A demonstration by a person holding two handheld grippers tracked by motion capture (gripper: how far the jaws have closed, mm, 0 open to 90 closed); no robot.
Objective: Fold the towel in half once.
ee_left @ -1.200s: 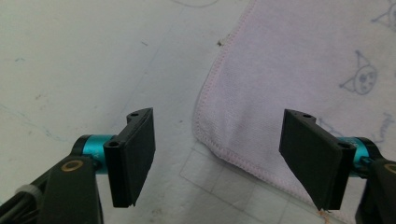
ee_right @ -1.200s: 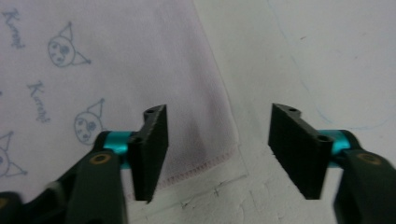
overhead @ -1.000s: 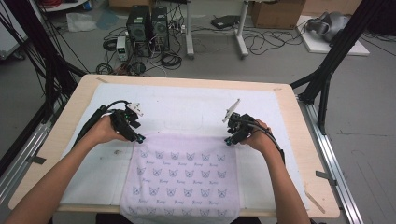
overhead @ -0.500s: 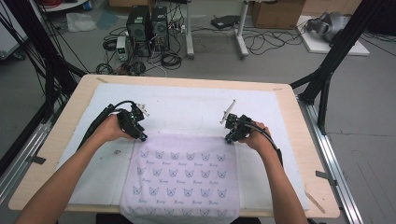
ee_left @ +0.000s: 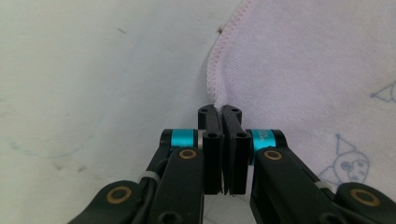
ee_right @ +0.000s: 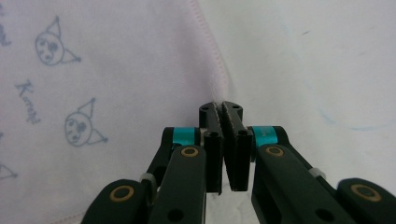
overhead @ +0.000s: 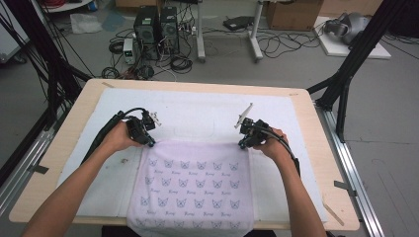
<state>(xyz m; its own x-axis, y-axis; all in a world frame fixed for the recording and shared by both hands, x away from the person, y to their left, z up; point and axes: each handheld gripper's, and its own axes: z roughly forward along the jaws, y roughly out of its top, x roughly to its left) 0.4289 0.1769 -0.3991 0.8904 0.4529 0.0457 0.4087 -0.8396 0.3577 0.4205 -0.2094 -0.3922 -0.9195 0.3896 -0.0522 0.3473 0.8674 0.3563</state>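
The pale lilac cat-print cloth (overhead: 191,183) lies flat on my white-covered surface (overhead: 207,113), near edge overhanging. My left hand-held gripper (overhead: 149,143) and right hand-held gripper (overhead: 242,144) have just closed, each pinching a far corner; folding remains.

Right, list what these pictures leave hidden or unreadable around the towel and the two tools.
- High view: the towel's near edge runs off the bottom of the picture.
- High view: the left tool and right tool are too small to show the grip; the hands cover their bodies.
- Left gripper view: the pinched hem disappears between the shut jaws.
- Right gripper view: the towel's printed lettering is cut off and blurred.
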